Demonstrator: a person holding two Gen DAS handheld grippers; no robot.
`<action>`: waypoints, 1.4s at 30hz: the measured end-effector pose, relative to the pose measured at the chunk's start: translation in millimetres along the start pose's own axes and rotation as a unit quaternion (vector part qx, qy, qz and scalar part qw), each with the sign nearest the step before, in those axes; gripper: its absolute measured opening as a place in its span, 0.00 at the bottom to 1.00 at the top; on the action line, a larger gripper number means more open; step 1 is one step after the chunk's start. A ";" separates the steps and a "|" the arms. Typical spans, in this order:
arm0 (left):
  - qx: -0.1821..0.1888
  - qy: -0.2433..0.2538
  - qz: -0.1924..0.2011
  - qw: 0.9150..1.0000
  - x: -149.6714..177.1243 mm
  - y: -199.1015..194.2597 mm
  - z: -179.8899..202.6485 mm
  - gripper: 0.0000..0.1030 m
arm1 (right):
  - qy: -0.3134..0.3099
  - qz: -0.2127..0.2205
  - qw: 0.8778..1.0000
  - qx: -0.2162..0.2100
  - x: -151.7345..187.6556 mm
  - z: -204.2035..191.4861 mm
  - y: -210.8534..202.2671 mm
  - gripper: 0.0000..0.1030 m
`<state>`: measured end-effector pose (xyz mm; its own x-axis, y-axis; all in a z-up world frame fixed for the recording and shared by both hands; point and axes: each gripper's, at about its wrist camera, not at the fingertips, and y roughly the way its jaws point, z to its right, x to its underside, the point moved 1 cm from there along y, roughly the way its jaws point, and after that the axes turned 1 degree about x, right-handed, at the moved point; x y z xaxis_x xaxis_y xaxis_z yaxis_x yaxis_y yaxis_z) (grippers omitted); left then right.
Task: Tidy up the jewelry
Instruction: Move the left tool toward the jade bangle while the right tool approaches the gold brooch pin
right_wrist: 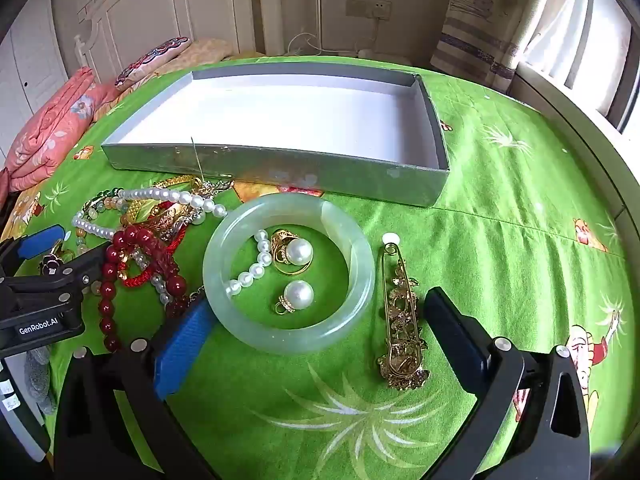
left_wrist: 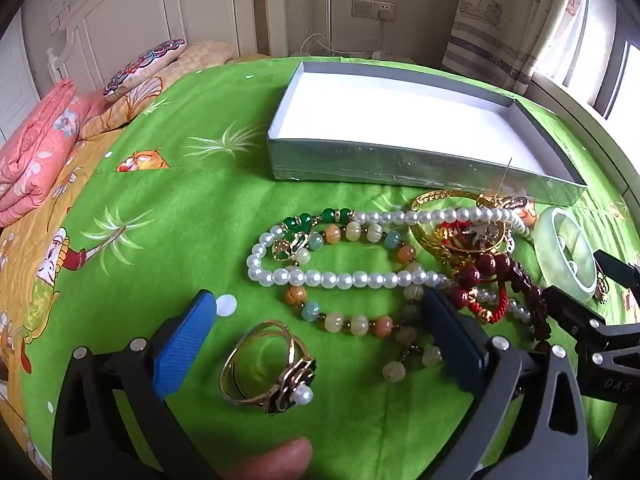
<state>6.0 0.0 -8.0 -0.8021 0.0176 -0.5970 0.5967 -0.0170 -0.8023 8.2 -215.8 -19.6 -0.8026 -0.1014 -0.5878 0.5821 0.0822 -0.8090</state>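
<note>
Green cartoon bedsheet [right_wrist: 500,200] carries tangled beads; both tongs, left [left_wrist: 316,344] and right [right_wrist: 320,344], gape empty. Smooth round jade bangle [right_wrist: 288,340] lies flat; gold brooch pin [right_wrist: 402,316] runs lengthwise toward the grey box [right_wrist: 280,168].

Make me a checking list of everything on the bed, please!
Surface: green cartoon bedspread.
Job's things: grey box, nothing in it; jade bangle ringing two pearl pieces; gold brooch; gold ring; pearl necklace tangled with red beads.
Clutter: nothing seen.
Grippers: left claw open over the ring; right claw open by the bangle.
Cables: white cord at the wall socket.
Surroundings: headboard, pillows, curtain.
</note>
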 end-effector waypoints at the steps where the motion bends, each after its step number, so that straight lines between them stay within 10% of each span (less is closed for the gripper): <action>1: 0.000 0.000 0.001 1.000 0.0 0.0 0.0 0.98 | 0.000 0.001 1.000 0.000 0.0 0.0 -0.1 0.96; 29: 0.001 0.001 0.001 1.000 0.2 -0.2 0.0 0.98 | -0.037 -0.018 0.999 -0.032 6.2 2.7 -6.0 0.96; 42: 0.007 0.012 -0.006 1.000 0.9 -1.3 -2.4 0.98 | 0.020 0.086 0.989 -0.118 21.7 42.5 -54.0 0.96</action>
<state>4.6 2.4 -7.5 -0.8080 0.0415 -0.5877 0.5869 -0.0312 -0.8091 -35.2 -264.6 11.0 -0.7016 -0.0275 -0.7120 0.6673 0.3251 -0.6701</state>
